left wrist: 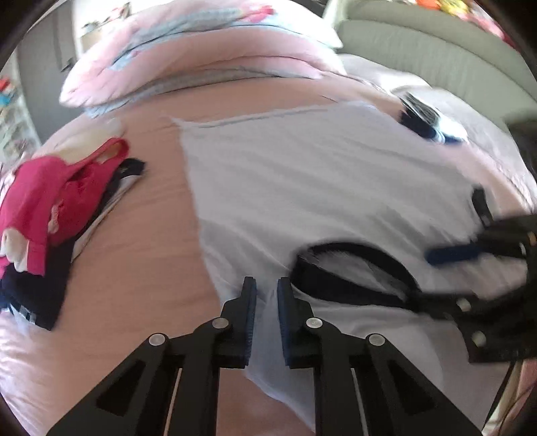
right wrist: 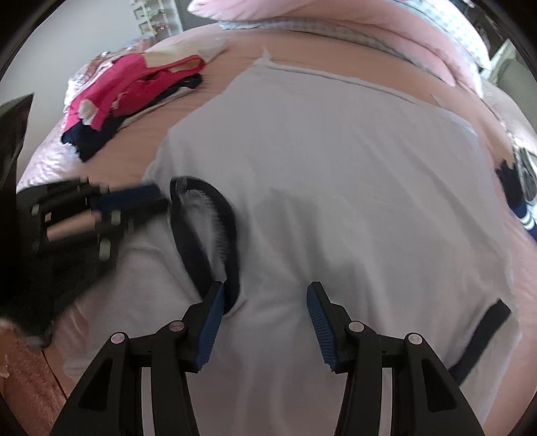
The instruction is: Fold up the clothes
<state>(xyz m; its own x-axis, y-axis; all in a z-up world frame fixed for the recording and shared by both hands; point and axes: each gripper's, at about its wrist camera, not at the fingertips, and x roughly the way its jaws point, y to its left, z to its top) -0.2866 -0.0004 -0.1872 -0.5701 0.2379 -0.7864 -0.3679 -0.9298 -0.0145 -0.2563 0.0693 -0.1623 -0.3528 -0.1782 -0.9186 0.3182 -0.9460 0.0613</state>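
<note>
A white T-shirt (left wrist: 302, 174) (right wrist: 335, 167) with a dark navy collar (left wrist: 335, 248) (right wrist: 231, 214) lies spread on the pink bed sheet (left wrist: 141, 241). My left gripper (left wrist: 266, 290) is shut on a fold of the shirt's white cloth just left of the collar. In the right wrist view the left gripper (right wrist: 157, 198) shows blurred beside the collar. My right gripper (right wrist: 265, 291) stands open just above the shirt, its left finger by the collar's near end, with nothing gripped. In the left wrist view the right gripper (left wrist: 453, 226) comes in from the right.
A stack of folded clothes (left wrist: 60, 208) (right wrist: 134, 84), pink on navy, sits on the bed's left. A pink quilt (left wrist: 201, 60) (right wrist: 335, 20) lies at the far end. A dark striped garment (left wrist: 423, 117) (right wrist: 517, 187) lies at the shirt's right. A grey padded headboard (left wrist: 419, 43) stands beyond.
</note>
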